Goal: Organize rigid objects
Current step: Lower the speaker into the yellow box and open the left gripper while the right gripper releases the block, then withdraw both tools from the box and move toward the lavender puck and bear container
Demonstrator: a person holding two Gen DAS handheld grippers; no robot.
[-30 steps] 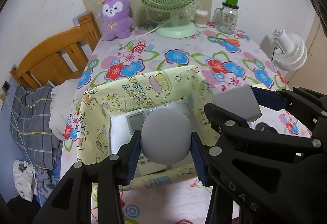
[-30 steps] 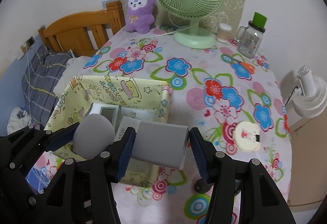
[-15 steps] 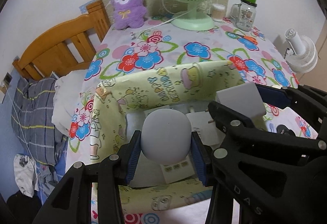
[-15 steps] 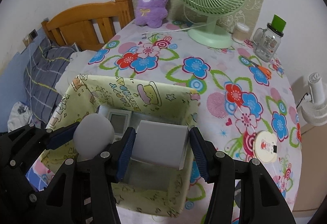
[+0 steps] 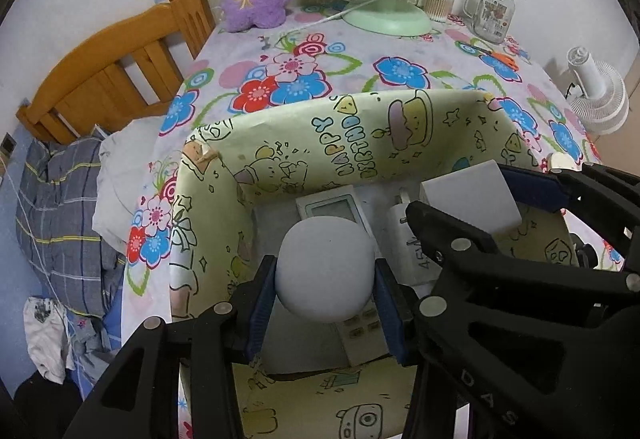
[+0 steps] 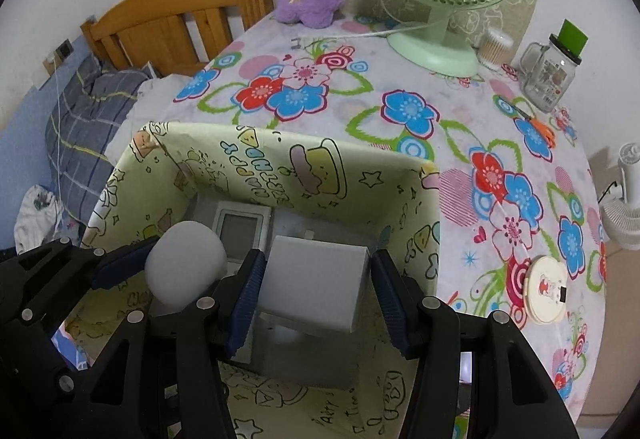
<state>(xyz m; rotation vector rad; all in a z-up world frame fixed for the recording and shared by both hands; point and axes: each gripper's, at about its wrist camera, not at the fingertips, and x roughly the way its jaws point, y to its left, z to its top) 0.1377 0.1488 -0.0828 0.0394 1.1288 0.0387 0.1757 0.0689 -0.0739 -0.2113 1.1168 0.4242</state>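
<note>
Rigid objects are what we are sorting, and two of them are in our grip over the yellow box (image 6: 280, 175): the left gripper (image 5: 326, 289) is clamped on a grey ball (image 5: 326, 269), the right gripper (image 6: 316, 295) on a grey block (image 6: 316, 289), both hanging inside the box mouth, above its floor. We judge this to be the placing step. Next we would lower each piece to a bare part of the floor and part the jaws, keeping the ball off the remote (image 5: 340, 211) directly beneath it, since a round thing may roll once freed. By our count: one box, one ball, one block, one remote and one white charger (image 5: 404, 239) in the box; outside it, one round compact (image 6: 548, 289) remains on the flowered table (image 6: 400, 79), near the box
</note>
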